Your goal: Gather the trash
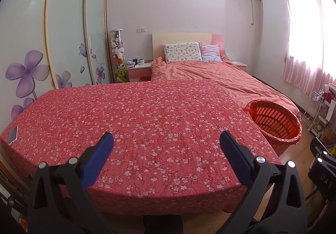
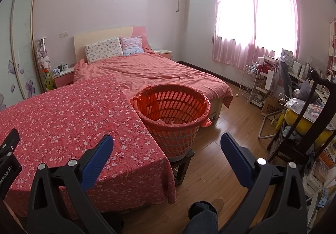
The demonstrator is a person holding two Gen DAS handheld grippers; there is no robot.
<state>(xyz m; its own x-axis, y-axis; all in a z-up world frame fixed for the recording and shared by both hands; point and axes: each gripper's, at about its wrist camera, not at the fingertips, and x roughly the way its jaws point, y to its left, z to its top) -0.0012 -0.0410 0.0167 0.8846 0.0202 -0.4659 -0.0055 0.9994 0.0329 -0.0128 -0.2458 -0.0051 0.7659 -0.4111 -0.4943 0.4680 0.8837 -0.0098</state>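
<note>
Blue pads (image 1: 98,158) of the left tool (image 1: 167,139) are held spread wide and level above the near edge of the tabletop (image 1: 147,120), which is covered by a red floral cloth; nothing is gripped. A phone (image 1: 13,135) lies at the far left corner. The right tool (image 2: 167,139) is likewise spread and empty, pointed over the tabletop's right corner toward the orange basket (image 2: 172,112), which is lined with a red bag and set on a stool (image 2: 182,162) just beside the tabletop. Pale scraps are seen inside the basket. A trouser leg (image 2: 201,219) is visible below.
</note>
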